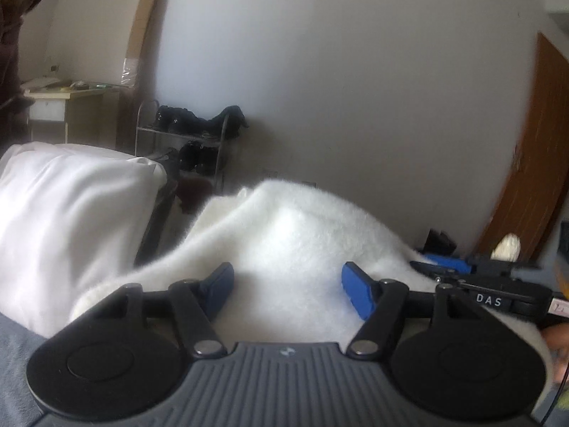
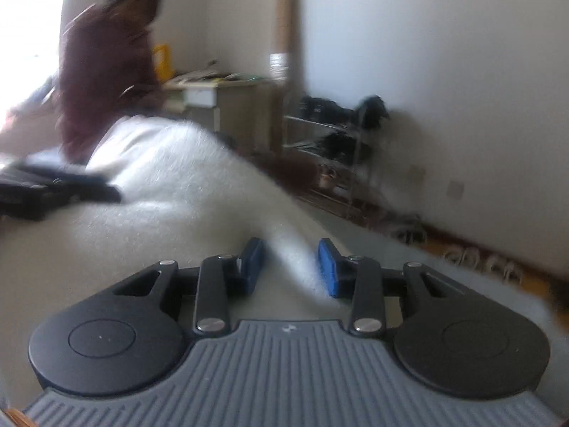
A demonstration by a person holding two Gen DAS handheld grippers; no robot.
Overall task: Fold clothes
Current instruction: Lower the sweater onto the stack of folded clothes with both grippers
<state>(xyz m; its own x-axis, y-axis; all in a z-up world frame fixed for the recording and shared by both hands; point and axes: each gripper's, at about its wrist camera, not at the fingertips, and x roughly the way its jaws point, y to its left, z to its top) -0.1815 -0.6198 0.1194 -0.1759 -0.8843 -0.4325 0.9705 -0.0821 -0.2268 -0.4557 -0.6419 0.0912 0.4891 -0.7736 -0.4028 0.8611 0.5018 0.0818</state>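
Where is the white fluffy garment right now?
The white fluffy garment is heaped right ahead of both grippers: in the left wrist view it sits between the white pillow and the right gripper; in the right wrist view a fold lies between the blue fingers.

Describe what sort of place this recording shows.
Probably a bedroom at home: a white pillow on a bed, a shoe rack against the wall, and a cluttered desk.
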